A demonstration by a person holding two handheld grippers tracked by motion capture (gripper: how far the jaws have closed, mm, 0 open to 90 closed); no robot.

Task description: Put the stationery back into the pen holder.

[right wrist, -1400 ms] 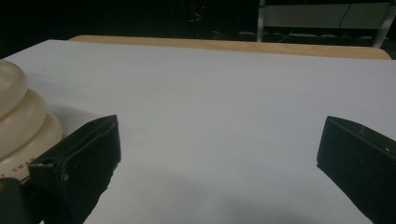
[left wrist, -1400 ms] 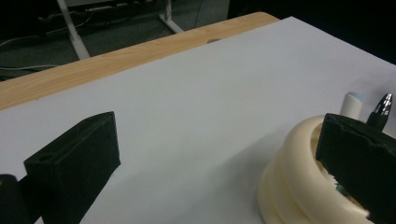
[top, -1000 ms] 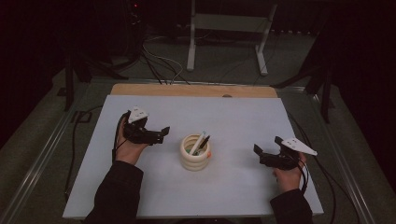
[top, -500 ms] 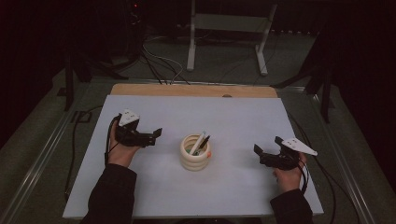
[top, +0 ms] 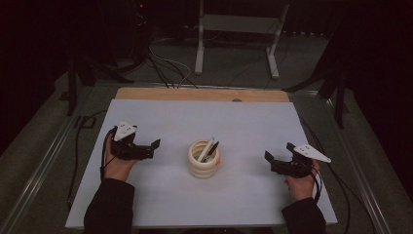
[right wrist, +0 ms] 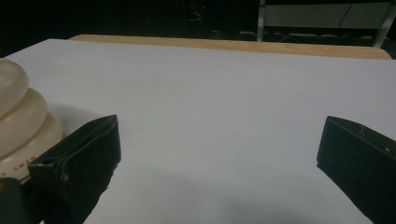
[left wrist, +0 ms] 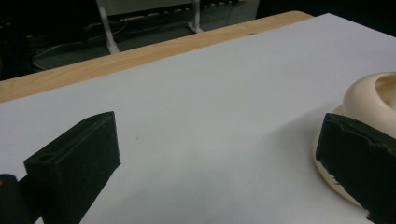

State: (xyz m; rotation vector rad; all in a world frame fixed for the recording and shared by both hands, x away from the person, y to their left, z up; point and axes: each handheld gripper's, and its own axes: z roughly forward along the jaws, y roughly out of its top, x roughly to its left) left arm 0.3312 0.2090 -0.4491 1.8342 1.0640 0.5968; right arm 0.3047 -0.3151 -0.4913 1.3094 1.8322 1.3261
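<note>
1. The left gripper [top: 150,149] sat low over the white table [top: 253,122] at the person's left, jaws spread wide and holding nothing.
2. The right gripper [top: 275,160] sat at the person's right, jaws likewise parted and empty.
3. The cream ribbed holder [top: 203,160] stood upright between the two grippers, near each but touching neither; in the left gripper view it lay just beyond the right-hand jaw.
4. Pens [top: 207,148] stood tilted inside the holder, leaning toward the right gripper's side.
5. Beyond the holder, the wooden strip [top: 202,94] ran along the table's far edge.
</note>
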